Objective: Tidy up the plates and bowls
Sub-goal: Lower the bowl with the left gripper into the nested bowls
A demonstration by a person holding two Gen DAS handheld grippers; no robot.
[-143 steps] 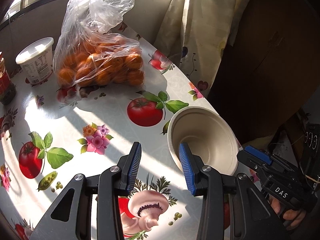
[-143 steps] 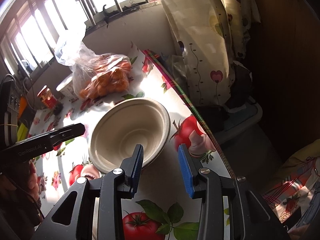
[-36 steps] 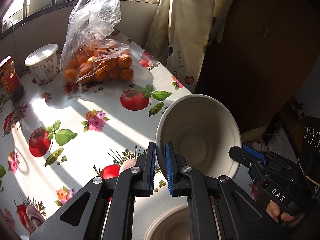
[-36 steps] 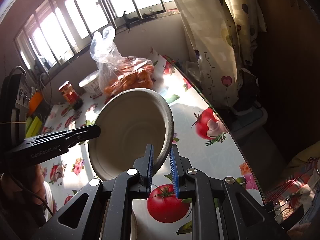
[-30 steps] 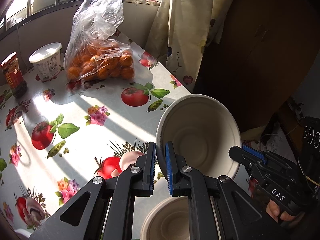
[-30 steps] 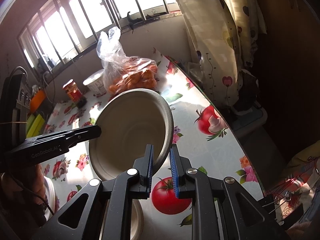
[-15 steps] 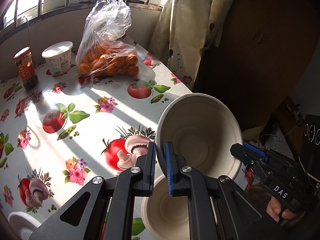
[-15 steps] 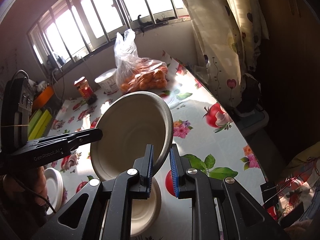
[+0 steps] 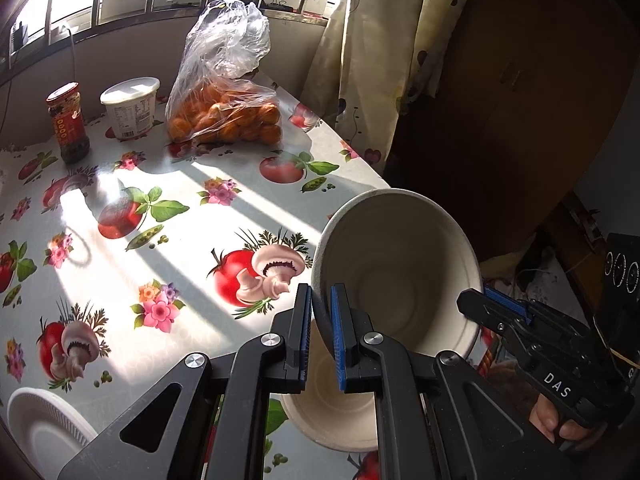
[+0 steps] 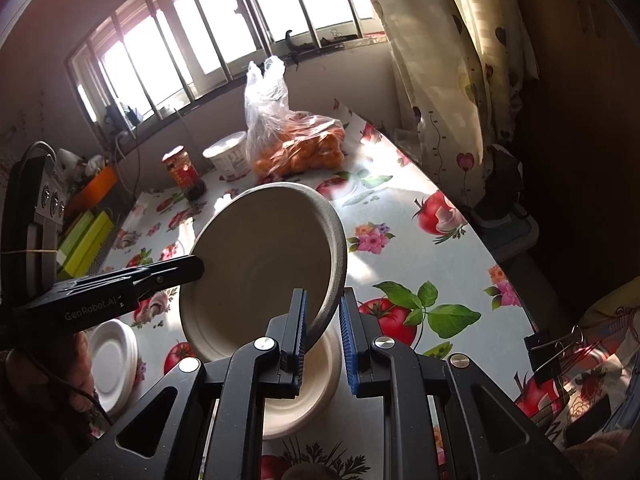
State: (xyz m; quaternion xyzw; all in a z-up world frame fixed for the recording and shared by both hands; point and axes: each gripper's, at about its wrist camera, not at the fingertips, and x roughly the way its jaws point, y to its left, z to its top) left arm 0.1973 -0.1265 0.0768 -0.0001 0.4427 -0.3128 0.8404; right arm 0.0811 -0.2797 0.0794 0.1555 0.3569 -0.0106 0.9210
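A: What's at the far left?

B: A stack of white round plates (image 9: pixel 44 428) near the edge of the table with the fruit-and-flower oilcloth (image 9: pixel 120 264). Behind stand a red-lidded glass jar (image 9: pixel 68 122), a white plastic tub (image 9: pixel 131 107) and a clear plastic bag of oranges (image 9: pixel 224 100).

A: And the tongs?

B: The left gripper (image 9: pixel 320 336) is clenched on the near rim of a beige round paper bowl (image 9: pixel 400 276), which hangs tilted above the table. The right gripper (image 10: pixel 323 332) is clamped on the same bowl's opposite rim.

A: Anything under it?

B: A second beige paper bowl (image 9: pixel 336 412) sits on the table right below the raised one.

A: Further right?

B: A cream patterned curtain (image 9: pixel 372 60).
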